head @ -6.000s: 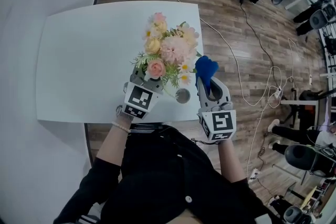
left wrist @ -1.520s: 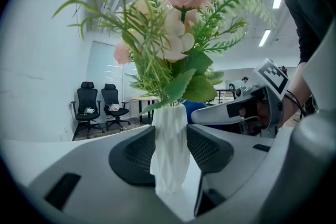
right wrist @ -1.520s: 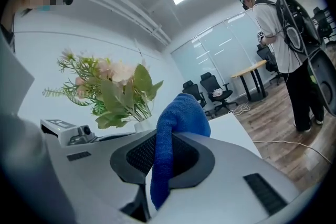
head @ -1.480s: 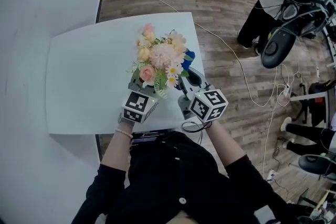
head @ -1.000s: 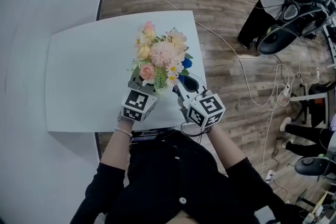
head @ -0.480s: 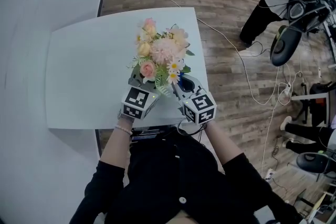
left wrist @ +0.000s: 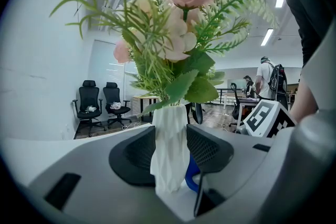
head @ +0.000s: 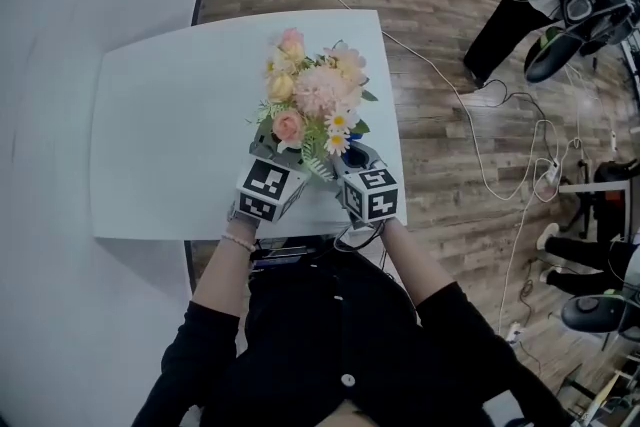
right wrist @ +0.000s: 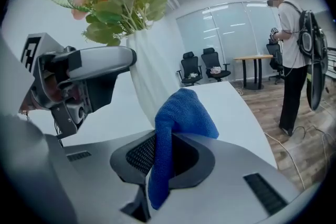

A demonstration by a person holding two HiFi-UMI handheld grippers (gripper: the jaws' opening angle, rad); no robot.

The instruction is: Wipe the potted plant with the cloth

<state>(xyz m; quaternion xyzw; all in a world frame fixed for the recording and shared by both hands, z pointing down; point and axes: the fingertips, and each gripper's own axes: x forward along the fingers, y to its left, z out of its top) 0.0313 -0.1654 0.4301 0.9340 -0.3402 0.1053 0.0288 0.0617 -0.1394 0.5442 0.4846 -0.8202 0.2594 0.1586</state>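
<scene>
plant location: potted plant stands on the white table, centre of the head view, close to the table's near edge.
pot: white vase with a ridged surface, narrow, under a wide spray of pink and cream flowers and fern.
left gripper: jaws clasped on the vase low on its body, one pad on each side.
right gripper: jaws clamped on the blue cloth; a folded hump stands above the pads, a tail hangs below.
cloth vs vase: cloth hump sits just in front of the vase at lower centre of the right gripper view; contact cannot be confirmed.
handling, plant (judged): probably light and top-heavy, so tips easily. Petals and fronds look delicate. Hold low on the vase, never the stems.
handling, cloth (judged): soft, limp, fuzzy weave; needs a firm pinch and light pressure.
writing: none readable. Only black-and-white square markers on the gripper cubes; no brand or label seen on vase or cloth.
</scene>
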